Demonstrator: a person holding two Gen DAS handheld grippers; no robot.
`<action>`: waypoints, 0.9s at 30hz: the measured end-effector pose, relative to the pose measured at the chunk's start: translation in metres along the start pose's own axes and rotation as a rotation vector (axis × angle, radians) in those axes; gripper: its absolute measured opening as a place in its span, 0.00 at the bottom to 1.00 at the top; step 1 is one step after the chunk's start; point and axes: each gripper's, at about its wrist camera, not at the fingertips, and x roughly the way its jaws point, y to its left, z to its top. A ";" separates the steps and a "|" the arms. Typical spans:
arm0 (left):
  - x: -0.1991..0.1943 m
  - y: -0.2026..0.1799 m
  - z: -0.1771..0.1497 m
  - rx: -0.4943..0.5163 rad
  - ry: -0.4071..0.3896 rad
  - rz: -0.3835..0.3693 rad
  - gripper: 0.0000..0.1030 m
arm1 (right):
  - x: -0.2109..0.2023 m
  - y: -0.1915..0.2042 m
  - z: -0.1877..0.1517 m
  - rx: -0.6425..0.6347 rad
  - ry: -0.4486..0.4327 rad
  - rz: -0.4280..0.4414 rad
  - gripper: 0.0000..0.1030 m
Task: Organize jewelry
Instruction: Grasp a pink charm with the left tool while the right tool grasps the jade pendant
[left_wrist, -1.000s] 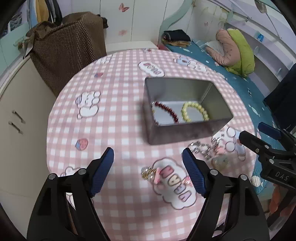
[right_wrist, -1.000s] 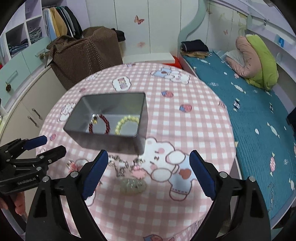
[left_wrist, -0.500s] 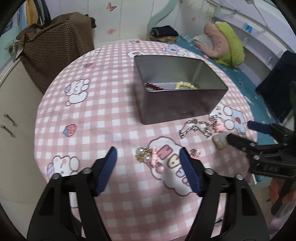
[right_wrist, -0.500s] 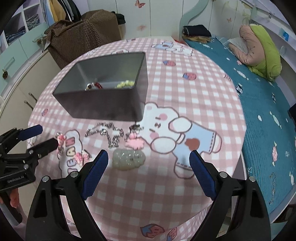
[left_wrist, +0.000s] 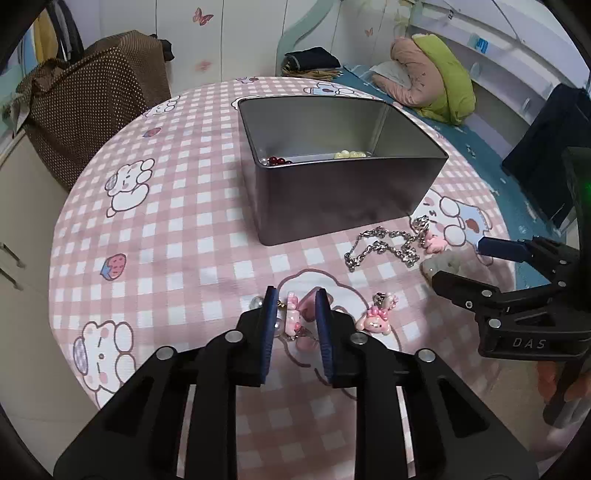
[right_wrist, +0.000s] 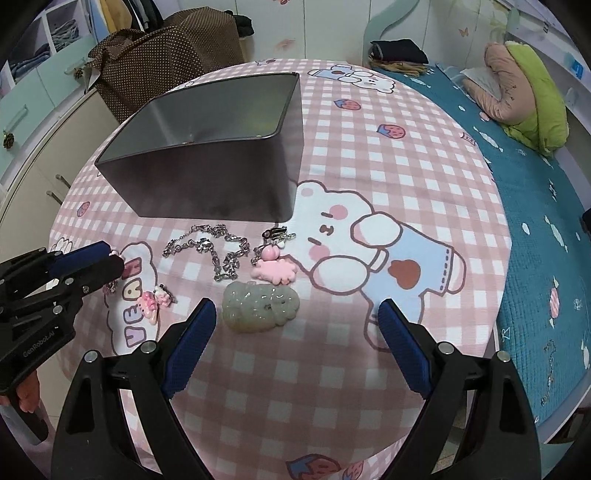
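Left gripper (left_wrist: 293, 317): clamped on pink-and-pearl charm bracelet (left_wrist: 295, 321) | Right gripper (right_wrist: 293, 341): held wide apart above pale green translucent charm (right_wrist: 260, 308) | Grey metal tin (left_wrist: 332, 199): red and yellow bead bracelets contained

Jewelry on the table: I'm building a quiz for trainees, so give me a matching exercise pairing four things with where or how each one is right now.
Things:
1. red bead bracelet
2. silver chain
3. pale green charm
4. left gripper

States:
A. on the cloth just ahead of the open right gripper
B. inside the metal tin
C. narrowed around a pink charm cluster
D. loose on the cloth in front of the tin

Pairs: 1-B, 2-D, 3-A, 4-C
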 end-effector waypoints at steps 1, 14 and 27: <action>0.000 0.000 0.000 0.003 0.003 0.005 0.16 | 0.001 0.000 0.000 -0.001 0.001 0.001 0.84; -0.010 0.014 0.003 -0.075 -0.032 -0.051 0.08 | 0.000 0.012 -0.005 -0.080 -0.063 -0.033 0.52; -0.039 0.024 0.023 -0.162 -0.118 -0.097 0.08 | -0.015 0.005 0.003 -0.051 -0.089 0.010 0.40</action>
